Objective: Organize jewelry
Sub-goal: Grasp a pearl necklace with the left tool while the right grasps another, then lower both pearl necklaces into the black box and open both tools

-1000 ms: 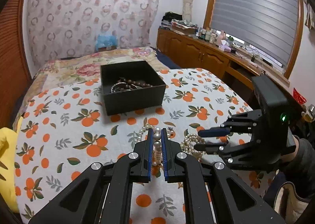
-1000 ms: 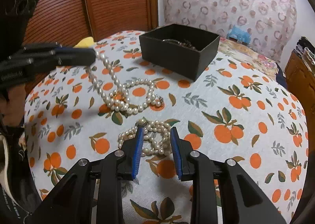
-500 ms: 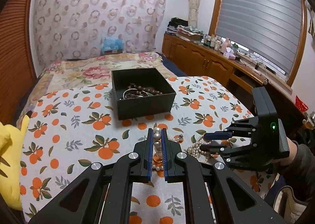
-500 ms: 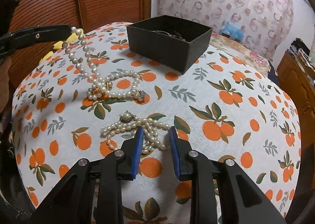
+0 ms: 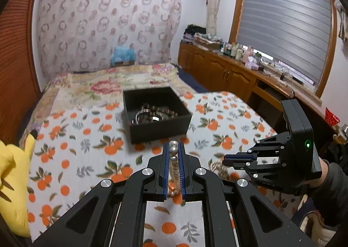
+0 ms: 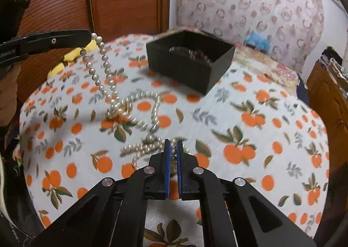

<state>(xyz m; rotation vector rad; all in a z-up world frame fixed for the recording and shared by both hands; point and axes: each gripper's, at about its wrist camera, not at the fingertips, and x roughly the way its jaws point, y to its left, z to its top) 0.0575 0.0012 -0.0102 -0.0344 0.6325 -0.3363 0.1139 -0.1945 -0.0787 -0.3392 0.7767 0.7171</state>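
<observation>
1. You are clamping the left gripper (image 5: 173, 149) on the pearl necklace (image 6: 102, 66), partly lifted mid-bed; keep raising until its tail clears the bedspread (image 6: 250, 149).
2. Your right gripper (image 6: 173, 150) is pinching the pearl bracelet (image 6: 141, 149) near the bed's front edge; carry both to the black box (image 6: 189, 62).

orange-print tablecloth (image 6: 250, 116) carries a black box (image 6: 191, 66) and two pearl necklaces (image 6: 139, 105).

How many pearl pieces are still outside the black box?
2: a long pearl strand lifted by the left tool, and a smaller pearl bunch on the cloth, pinched by the right tool. None visibly hidden.
</observation>
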